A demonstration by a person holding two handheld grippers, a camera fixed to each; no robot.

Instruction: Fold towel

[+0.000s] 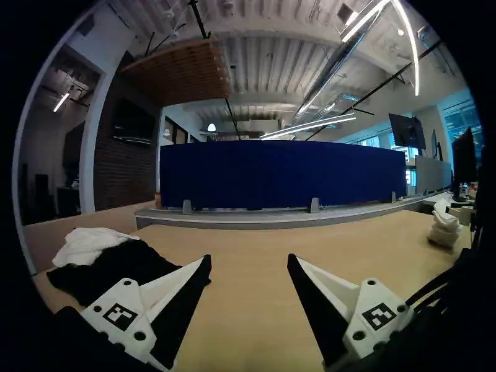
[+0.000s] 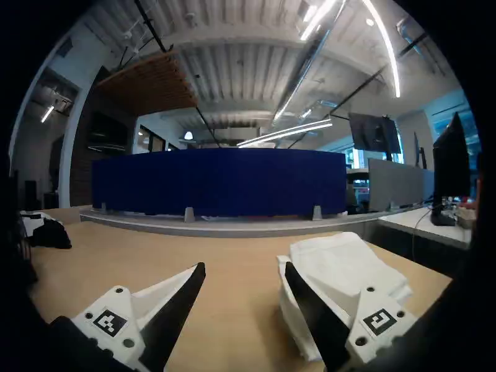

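in the left gripper view, on the counter (image 1: 347, 242): heap of loose cloths (image 1: 102, 257) at the near left, just beside the left finger of the left hand-held gripper (image 1: 249, 257), stack of folded towels (image 1: 443, 228) at the far right, divider panel (image 1: 279, 173) upright along the back edge. in the right gripper view: stack of folded towels (image 2: 338, 263) at the near right, just behind the right finger of the right hand-held gripper (image 2: 243, 265), heap of loose cloths (image 2: 43, 230) far left, monitor (image 2: 449, 164) farther right, beyond the counter's edge.

The left gripper (image 1: 249, 260) and right gripper (image 2: 243, 268) are finished white with black faces and black-and-white patterned markers; the towel stack (image 2: 338, 266) is seen white; the table (image 2: 235, 254) tan; the partition (image 2: 217, 183) deep blue.
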